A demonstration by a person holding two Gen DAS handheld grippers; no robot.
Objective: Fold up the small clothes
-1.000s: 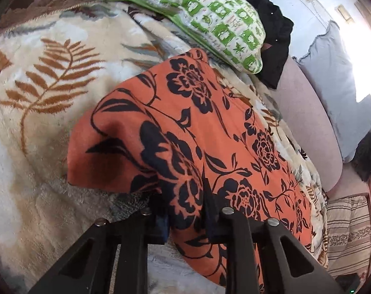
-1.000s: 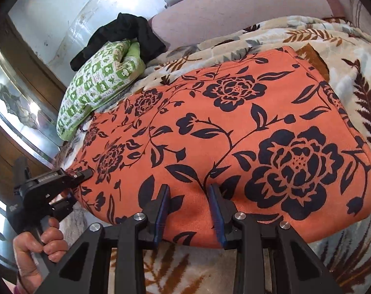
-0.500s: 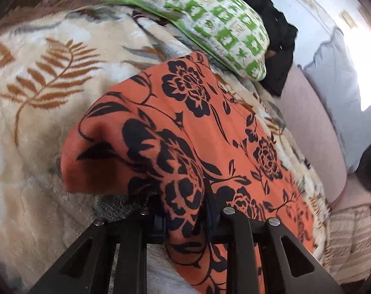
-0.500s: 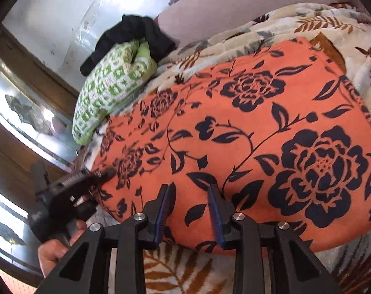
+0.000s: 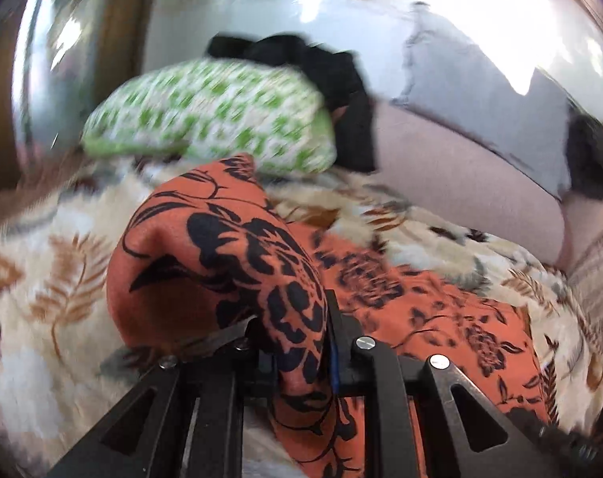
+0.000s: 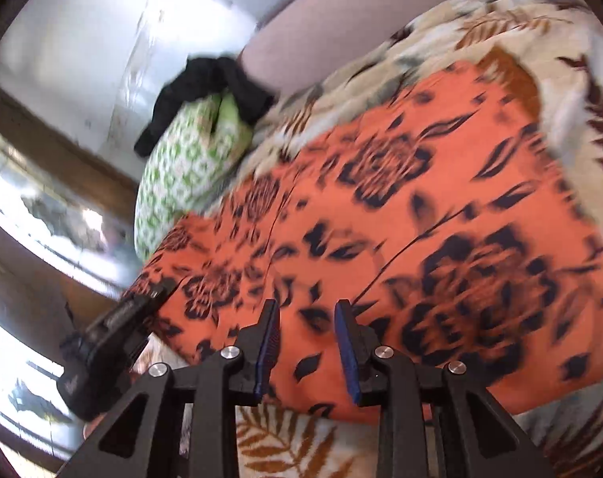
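While the left gripper point(image 5: 301, 342) pinches its corner, an orange cloth with black flowers point(image 6: 401, 247) lies on the leaf-patterned bed blanket point(image 5: 42, 318).
Left jaws closing on raised fabric; right gripper point(image 6: 307, 342) jaws closing over the cloth's near edge, pads apart.

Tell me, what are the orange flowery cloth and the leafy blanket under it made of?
The orange floral cloth looks like a thin, soft woven fabric with a matte printed pattern: it bunches and drapes limply where the left gripper lifts its edge. The leaf-print blanket looks like plush fleece, since its surface seems fuzzy and thick. The blur leaves the exact fibres open.
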